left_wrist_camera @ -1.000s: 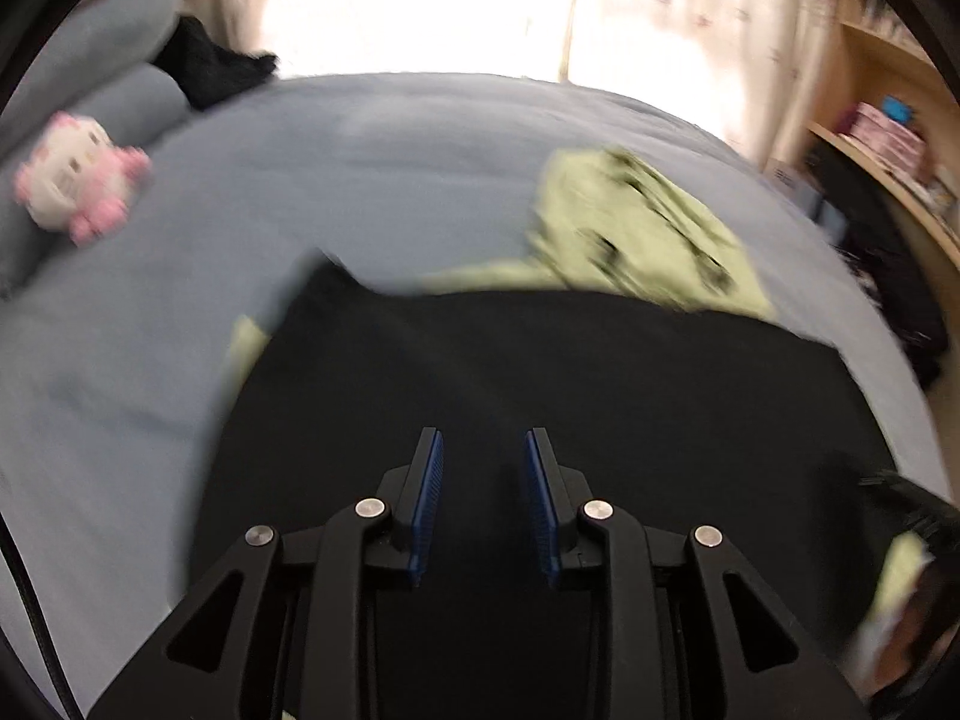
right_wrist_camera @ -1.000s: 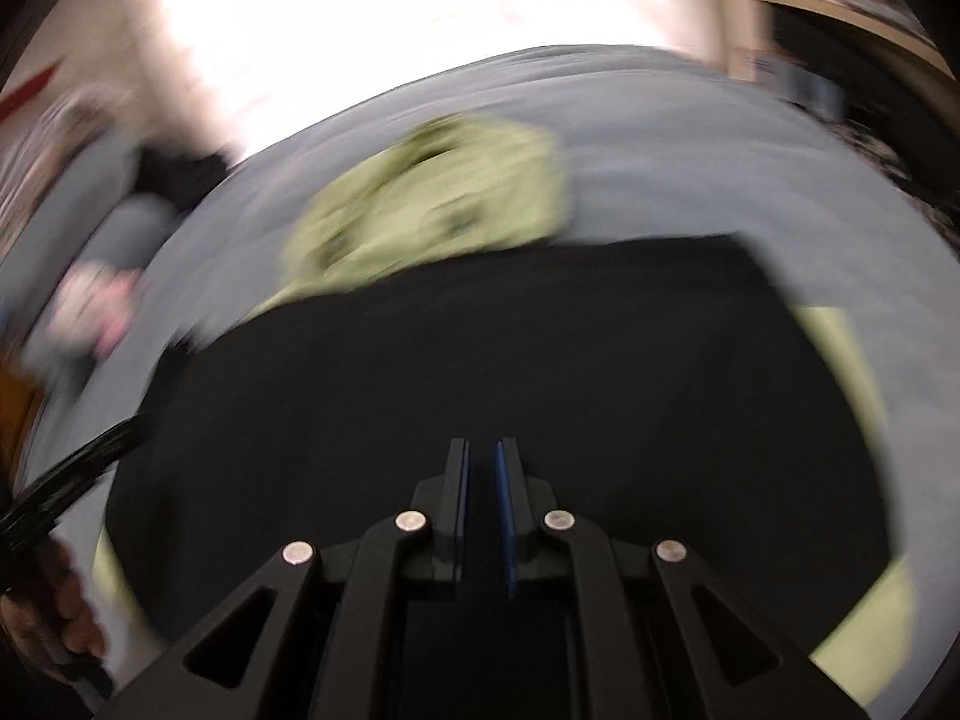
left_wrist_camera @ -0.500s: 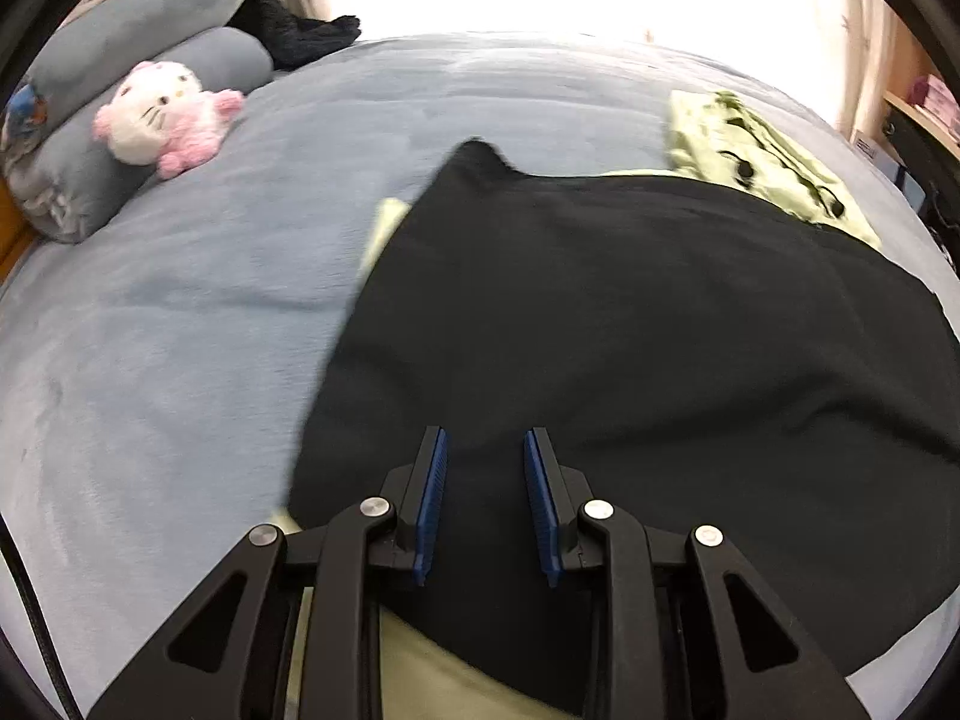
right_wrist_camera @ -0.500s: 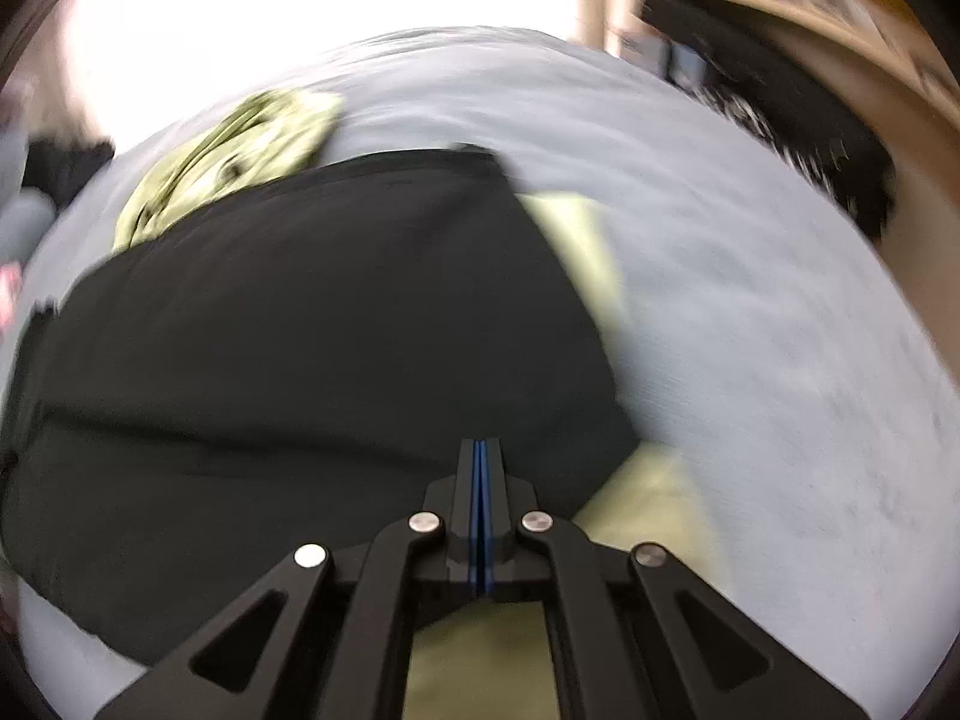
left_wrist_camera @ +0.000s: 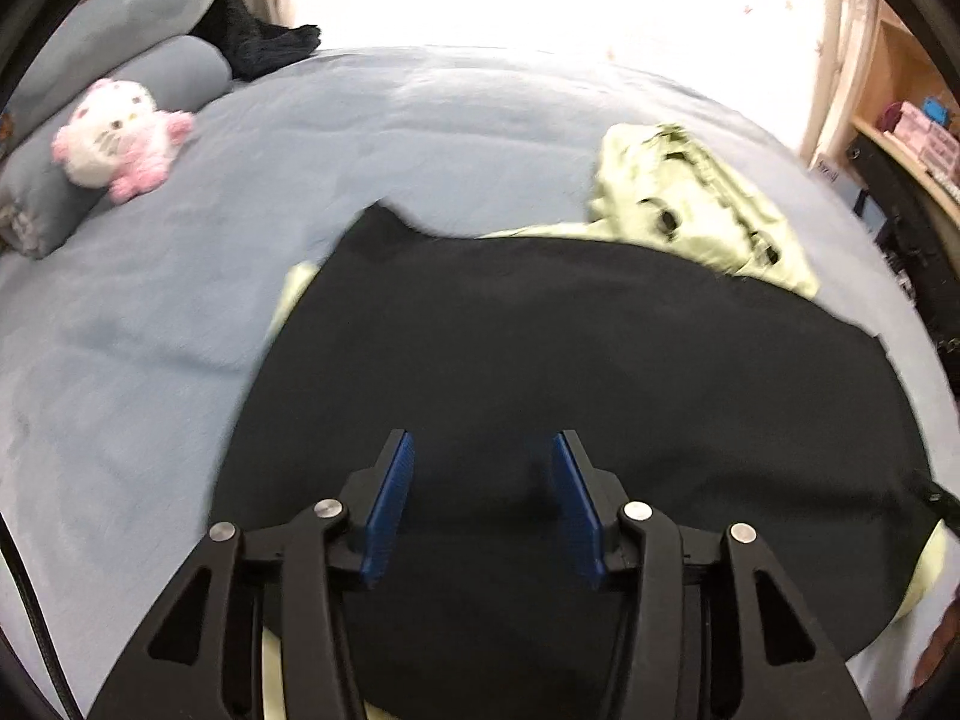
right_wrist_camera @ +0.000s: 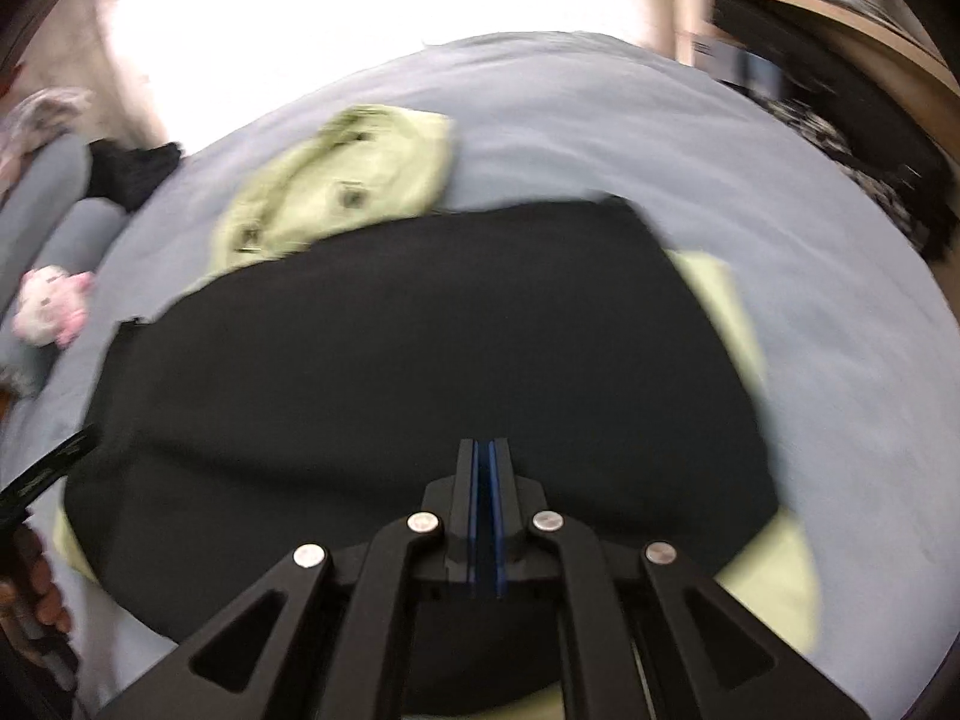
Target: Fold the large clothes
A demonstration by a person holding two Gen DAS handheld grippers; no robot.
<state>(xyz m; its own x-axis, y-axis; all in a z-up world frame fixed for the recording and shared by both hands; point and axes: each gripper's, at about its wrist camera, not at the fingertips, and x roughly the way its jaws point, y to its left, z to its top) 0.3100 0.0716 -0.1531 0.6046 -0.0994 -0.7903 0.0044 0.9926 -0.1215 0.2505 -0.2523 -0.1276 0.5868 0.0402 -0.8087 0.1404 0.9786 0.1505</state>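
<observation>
- Now the left gripper has just been opening, jaws apart, nothing between them, above the black garment.
- Right gripper together, seemingly empty; blur hinders.
- Likely a fold just released mid-bed.

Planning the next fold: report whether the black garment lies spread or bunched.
Spread. The black garment lies flat and wide over green cloth on the bed, without bunching; fine wrinkles cannot be told through the blur.

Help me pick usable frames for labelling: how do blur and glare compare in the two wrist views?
Left wrist view: fairly sharp near the plush toy, slight smear on the black garment edge, window blown out. Right wrist view: motion-smeared throughout, green garment soft, window also overexposed.
</observation>
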